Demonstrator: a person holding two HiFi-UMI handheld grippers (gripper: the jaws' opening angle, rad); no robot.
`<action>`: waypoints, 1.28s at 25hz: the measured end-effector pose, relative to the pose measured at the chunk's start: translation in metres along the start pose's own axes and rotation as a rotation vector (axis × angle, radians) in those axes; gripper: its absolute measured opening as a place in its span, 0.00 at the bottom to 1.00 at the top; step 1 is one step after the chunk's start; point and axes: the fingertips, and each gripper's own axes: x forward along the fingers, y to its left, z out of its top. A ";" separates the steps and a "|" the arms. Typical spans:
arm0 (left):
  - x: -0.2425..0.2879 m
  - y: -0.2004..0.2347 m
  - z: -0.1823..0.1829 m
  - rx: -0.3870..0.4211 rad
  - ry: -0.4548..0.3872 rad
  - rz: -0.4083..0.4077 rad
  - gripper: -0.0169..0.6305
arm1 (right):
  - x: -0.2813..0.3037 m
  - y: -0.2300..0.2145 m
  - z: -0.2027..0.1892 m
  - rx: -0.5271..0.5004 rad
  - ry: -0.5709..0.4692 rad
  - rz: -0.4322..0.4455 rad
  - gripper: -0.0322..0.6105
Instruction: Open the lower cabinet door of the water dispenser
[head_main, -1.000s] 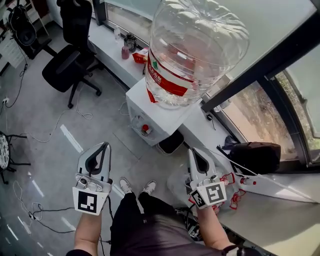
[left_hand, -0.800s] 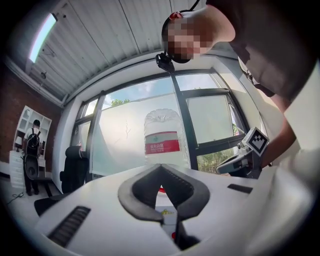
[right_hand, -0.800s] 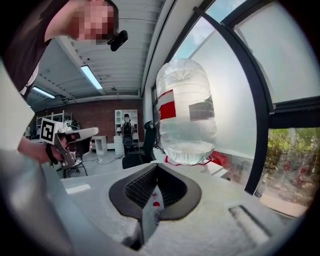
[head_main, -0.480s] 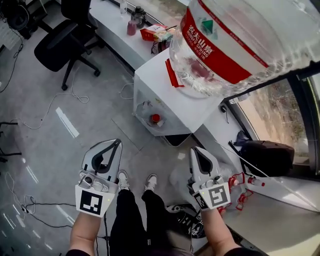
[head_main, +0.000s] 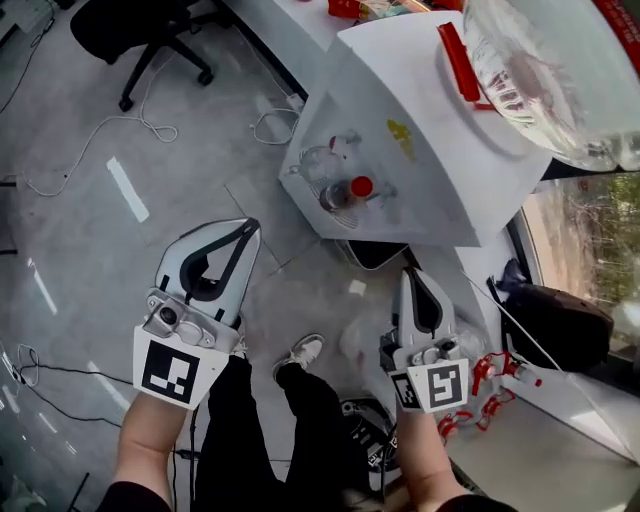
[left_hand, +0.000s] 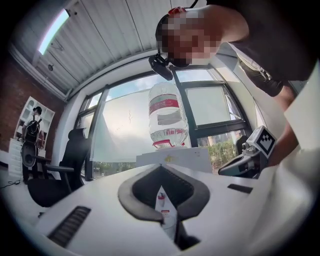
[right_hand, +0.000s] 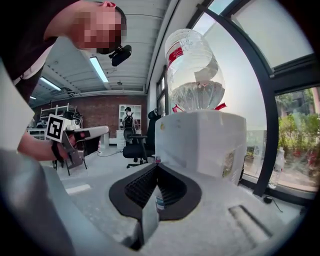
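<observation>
The white water dispenser (head_main: 430, 120) fills the upper right of the head view, with a red tap (head_main: 360, 187) on its front face near the centre. Its lower cabinet door, below the taps, cannot be made out from this steep angle. A clear water bottle (head_main: 560, 60) stands upside down on top at the upper right corner; the right gripper view shows water in its lower part. The left gripper (head_main: 251, 225) at lower left and the right gripper (head_main: 411, 273) at lower centre both have jaws pressed together on nothing, apart from the dispenser
</observation>
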 end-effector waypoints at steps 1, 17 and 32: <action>-0.002 0.001 -0.009 0.013 -0.007 -0.002 0.04 | 0.004 0.001 -0.014 -0.009 0.001 0.002 0.06; 0.010 0.000 -0.185 0.029 -0.055 -0.019 0.04 | 0.049 -0.008 -0.188 -0.046 -0.034 0.036 0.06; 0.015 0.005 -0.312 0.104 -0.119 -0.021 0.04 | 0.069 -0.059 -0.321 -0.029 -0.068 -0.020 0.06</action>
